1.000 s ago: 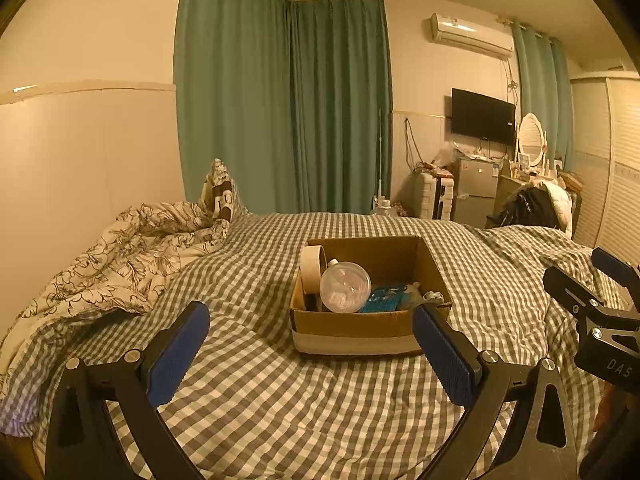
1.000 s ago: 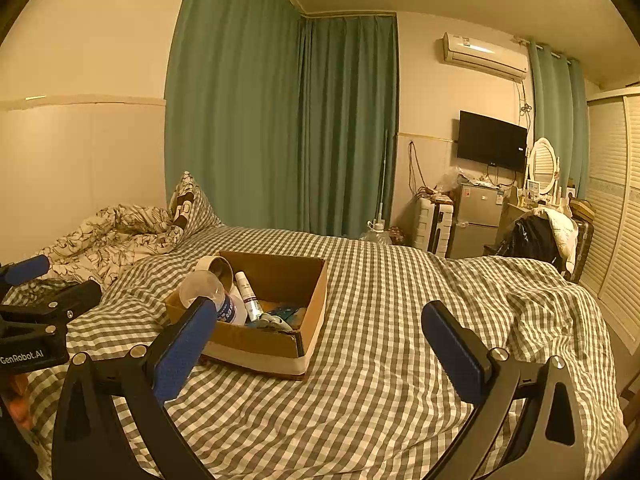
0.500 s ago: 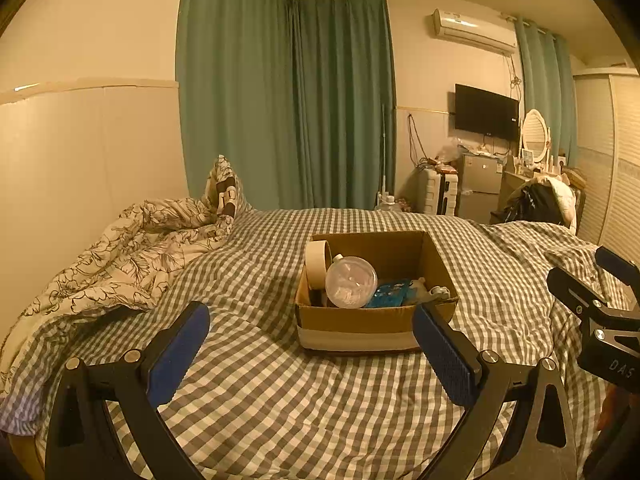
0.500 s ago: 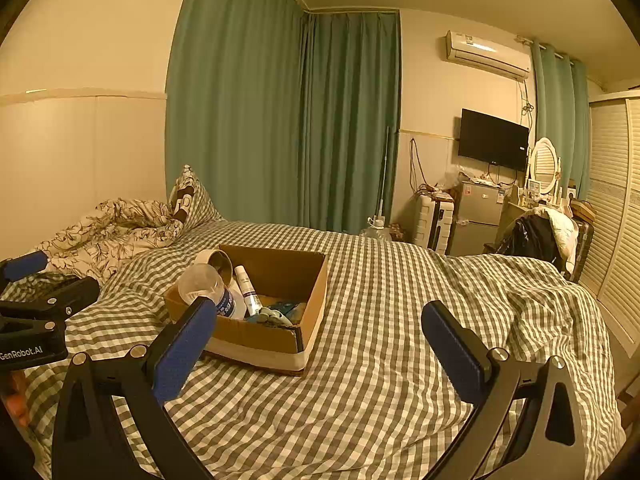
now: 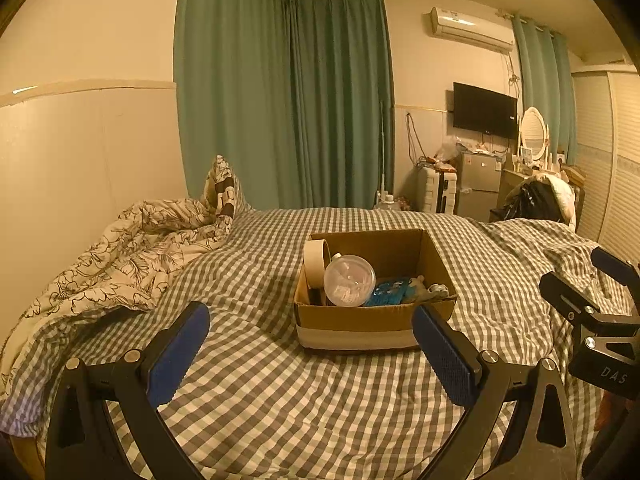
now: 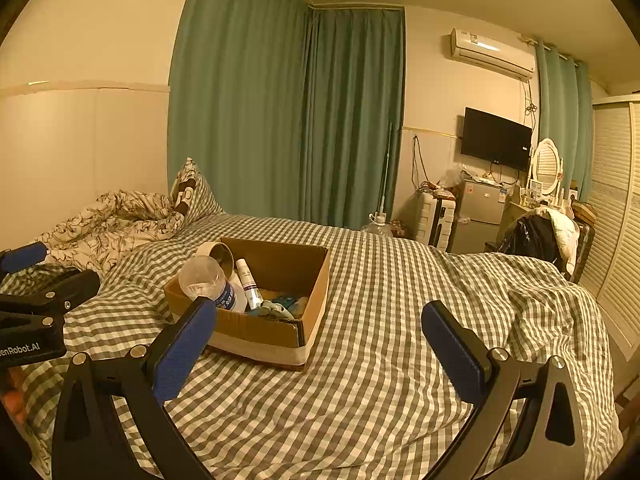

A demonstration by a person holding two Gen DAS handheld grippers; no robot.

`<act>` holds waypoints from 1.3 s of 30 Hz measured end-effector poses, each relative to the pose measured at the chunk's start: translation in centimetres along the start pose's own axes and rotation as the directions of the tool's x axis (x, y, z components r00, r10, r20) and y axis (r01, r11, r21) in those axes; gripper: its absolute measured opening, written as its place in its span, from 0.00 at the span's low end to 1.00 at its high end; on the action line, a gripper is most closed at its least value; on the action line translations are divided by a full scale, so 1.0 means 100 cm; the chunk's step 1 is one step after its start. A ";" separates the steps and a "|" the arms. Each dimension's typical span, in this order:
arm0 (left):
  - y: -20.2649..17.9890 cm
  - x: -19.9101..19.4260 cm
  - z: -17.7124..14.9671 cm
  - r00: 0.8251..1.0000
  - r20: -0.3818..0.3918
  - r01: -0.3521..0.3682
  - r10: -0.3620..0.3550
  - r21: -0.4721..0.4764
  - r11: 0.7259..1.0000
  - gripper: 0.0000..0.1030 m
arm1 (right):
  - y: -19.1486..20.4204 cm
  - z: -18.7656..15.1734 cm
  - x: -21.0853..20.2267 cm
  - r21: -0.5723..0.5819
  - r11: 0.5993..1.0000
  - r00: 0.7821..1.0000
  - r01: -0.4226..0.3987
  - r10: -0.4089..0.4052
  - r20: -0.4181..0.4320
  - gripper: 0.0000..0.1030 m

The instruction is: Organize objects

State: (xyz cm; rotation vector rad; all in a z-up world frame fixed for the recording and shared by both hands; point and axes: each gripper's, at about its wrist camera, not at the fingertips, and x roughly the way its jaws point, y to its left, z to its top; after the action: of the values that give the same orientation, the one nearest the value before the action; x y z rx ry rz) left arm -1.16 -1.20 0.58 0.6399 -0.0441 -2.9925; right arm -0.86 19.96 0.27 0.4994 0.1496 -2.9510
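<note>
An open cardboard box [image 5: 360, 322] [image 6: 280, 332] sits on the checked bed. It holds a roll of tape [image 5: 314, 262] [image 6: 218, 252], a clear plastic jar [image 5: 349, 280] [image 6: 204, 280], a white tube [image 6: 248, 282] and blue items [image 5: 390, 290] [image 6: 280, 306]. My left gripper [image 5: 310, 354] is open and empty, just short of the box's near side. My right gripper [image 6: 320, 344] is open and empty, to the right of the box. Each gripper shows at the edge of the other's view: the right one [image 5: 600, 300] and the left one [image 6: 36, 280].
A checked sheet [image 5: 260, 380] [image 6: 380, 360] covers the bed. A crumpled floral duvet [image 5: 120, 252] [image 6: 112, 220] and a pillow [image 5: 222, 192] lie at the left against the wall. Green curtains, a small fridge [image 6: 480, 212], a TV and a chair with clothes [image 6: 540, 236] stand beyond the bed.
Both views have shifted slightly: the box now sits a little farther right in each view. Both grippers stay open and empty.
</note>
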 end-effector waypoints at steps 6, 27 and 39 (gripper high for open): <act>0.000 0.000 0.000 1.000 -0.001 -0.001 0.001 0.000 1.000 1.00 | 0.000 0.000 0.000 0.001 1.000 1.000 0.000 0.000 0.000 1.00; -0.002 0.002 -0.004 1.000 -0.019 0.009 -0.009 0.007 1.000 1.00 | 0.004 -0.004 0.001 0.002 1.000 1.000 0.004 -0.004 -0.014 1.00; -0.001 0.004 -0.004 1.000 -0.031 0.001 -0.001 -0.001 1.000 1.00 | 0.008 -0.006 0.003 -0.010 1.000 1.000 0.008 -0.008 -0.023 1.00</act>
State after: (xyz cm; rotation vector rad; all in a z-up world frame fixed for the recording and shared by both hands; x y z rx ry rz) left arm -1.32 -1.14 0.05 0.6866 -0.0398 -2.9823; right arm -0.87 19.18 -0.44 0.5322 0.1694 -2.9514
